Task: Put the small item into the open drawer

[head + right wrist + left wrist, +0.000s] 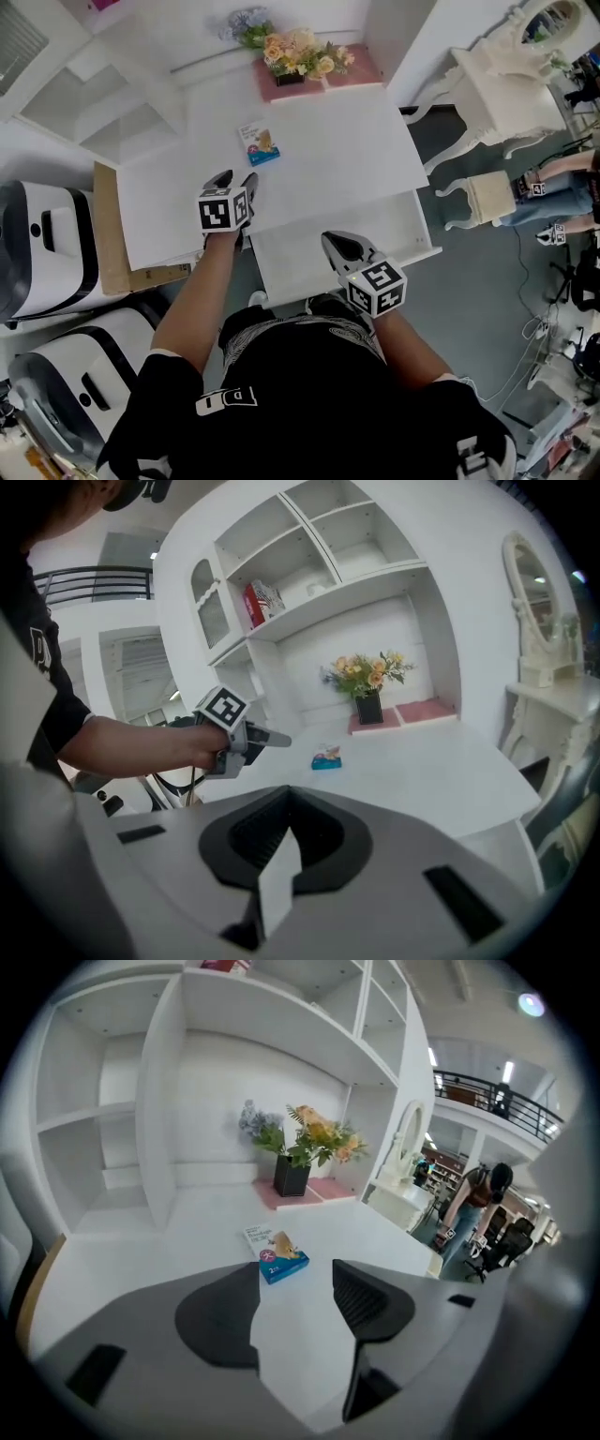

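The small item is a flat blue and white box lying on the white desk. My left gripper hovers over the desk just short of the box, jaws open with nothing between them; it also shows in the right gripper view as the left gripper. The open drawer sticks out from under the desk's front edge. My right gripper is over the drawer, its jaws shut and empty.
A dark vase of flowers stands on a pink mat at the back of the desk, under white shelves. A white vanity table and stool stand at right. White machines and cardboard are at left.
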`<state>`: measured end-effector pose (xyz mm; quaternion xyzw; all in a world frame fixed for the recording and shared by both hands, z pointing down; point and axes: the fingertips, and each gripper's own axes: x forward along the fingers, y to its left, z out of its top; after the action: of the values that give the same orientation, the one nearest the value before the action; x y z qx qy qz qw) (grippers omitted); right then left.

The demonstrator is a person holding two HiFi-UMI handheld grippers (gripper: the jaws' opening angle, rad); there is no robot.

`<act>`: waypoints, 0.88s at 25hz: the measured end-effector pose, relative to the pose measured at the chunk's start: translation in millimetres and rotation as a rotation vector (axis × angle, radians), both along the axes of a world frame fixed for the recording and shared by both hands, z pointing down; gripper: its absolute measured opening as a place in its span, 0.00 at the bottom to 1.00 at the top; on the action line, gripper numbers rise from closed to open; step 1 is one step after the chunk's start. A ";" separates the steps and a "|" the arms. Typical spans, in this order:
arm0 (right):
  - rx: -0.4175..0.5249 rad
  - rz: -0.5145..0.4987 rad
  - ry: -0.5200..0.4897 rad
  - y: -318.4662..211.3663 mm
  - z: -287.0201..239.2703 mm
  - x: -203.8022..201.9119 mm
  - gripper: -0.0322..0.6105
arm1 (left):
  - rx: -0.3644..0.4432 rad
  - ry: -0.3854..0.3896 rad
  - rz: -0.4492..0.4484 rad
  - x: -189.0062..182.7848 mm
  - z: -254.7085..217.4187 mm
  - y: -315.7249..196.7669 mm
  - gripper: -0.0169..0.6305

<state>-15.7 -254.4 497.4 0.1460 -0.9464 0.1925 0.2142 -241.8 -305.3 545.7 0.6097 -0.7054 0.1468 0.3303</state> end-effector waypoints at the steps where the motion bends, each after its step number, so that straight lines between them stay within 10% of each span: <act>1: -0.012 -0.007 -0.002 -4.2 3.3 1.8 0.06 | -0.007 0.019 -0.017 -1.4 5.5 -10.8 0.41; 10: -0.068 -0.042 -0.018 -28.2 24.9 18.1 0.06 | -0.194 0.284 -0.205 -16.6 76.4 -71.3 0.51; 22: -0.078 -0.013 0.000 -65.6 33.3 40.4 0.06 | -0.414 0.207 -0.278 -44.3 113.7 -132.9 0.60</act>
<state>24.7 -320.0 530.7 0.1315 -0.9391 0.2279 0.2211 -286.1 -438.2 659.3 0.4383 -0.6998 0.1781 0.5352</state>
